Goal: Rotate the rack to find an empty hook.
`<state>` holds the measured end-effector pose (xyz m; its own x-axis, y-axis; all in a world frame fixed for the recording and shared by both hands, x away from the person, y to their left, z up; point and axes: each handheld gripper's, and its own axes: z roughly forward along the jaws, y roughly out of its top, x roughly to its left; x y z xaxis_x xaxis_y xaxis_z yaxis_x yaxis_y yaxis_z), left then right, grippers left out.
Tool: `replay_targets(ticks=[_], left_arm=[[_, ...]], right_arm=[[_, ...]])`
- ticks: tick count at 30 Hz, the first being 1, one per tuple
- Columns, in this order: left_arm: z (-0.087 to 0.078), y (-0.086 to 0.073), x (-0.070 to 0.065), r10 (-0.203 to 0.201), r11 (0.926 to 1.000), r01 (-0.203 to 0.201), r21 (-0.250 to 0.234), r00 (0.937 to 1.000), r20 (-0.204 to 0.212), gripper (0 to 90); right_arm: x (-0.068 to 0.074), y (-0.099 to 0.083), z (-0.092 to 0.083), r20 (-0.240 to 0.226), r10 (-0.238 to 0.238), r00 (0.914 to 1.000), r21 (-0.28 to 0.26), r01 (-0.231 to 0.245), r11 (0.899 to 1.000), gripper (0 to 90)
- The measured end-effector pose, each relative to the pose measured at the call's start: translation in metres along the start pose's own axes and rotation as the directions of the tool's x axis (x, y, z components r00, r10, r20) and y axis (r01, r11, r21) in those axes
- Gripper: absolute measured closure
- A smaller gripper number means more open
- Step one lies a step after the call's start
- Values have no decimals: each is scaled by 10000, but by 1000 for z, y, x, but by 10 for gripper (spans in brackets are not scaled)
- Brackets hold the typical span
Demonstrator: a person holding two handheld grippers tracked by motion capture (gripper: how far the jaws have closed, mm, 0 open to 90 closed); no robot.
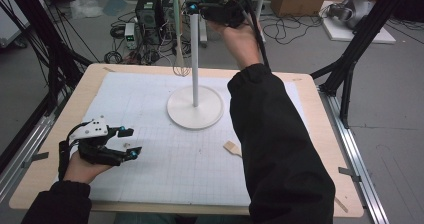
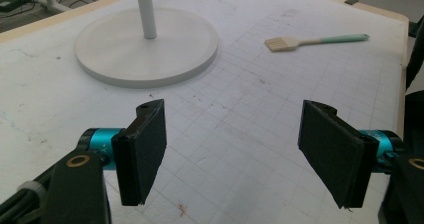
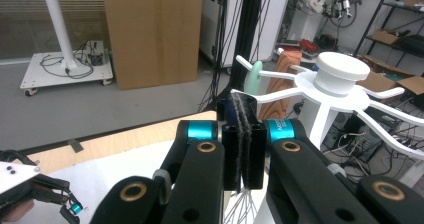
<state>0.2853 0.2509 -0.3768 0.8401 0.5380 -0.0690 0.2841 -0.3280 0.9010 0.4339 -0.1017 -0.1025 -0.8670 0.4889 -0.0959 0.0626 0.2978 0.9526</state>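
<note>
Thin silver wires form the balloon of a whisk (image 1: 181,66), which is hung by its pale handle from a spoke of the white rack (image 1: 194,115) at the table's far side. The right gripper (image 1: 192,7) is pressed shut at the spoke. The left gripper (image 1: 132,142) is held wide open, with nothing between its pads, near the table's front left.

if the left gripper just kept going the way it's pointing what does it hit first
Probably nothing close: the open left gripper points across bare mat. Farther on lie the stand's round base and the brush; depth is unclear.
</note>
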Motion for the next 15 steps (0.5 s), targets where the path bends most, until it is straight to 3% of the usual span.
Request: replay_targets(ticks=[11, 15], left_arm=[[-1, 0, 0, 21, 10000, -21, 15, 10000, -5, 279], [-2, -2, 0, 3, 10000, -3, 21, 10000, -63, 278]], right_arm=[[3, -8, -13, -162, 100, 9998, -165, -102, 9998, 889], [2, -15, -20, -316, 279, 9991, -287, -288, 9992, 850]])
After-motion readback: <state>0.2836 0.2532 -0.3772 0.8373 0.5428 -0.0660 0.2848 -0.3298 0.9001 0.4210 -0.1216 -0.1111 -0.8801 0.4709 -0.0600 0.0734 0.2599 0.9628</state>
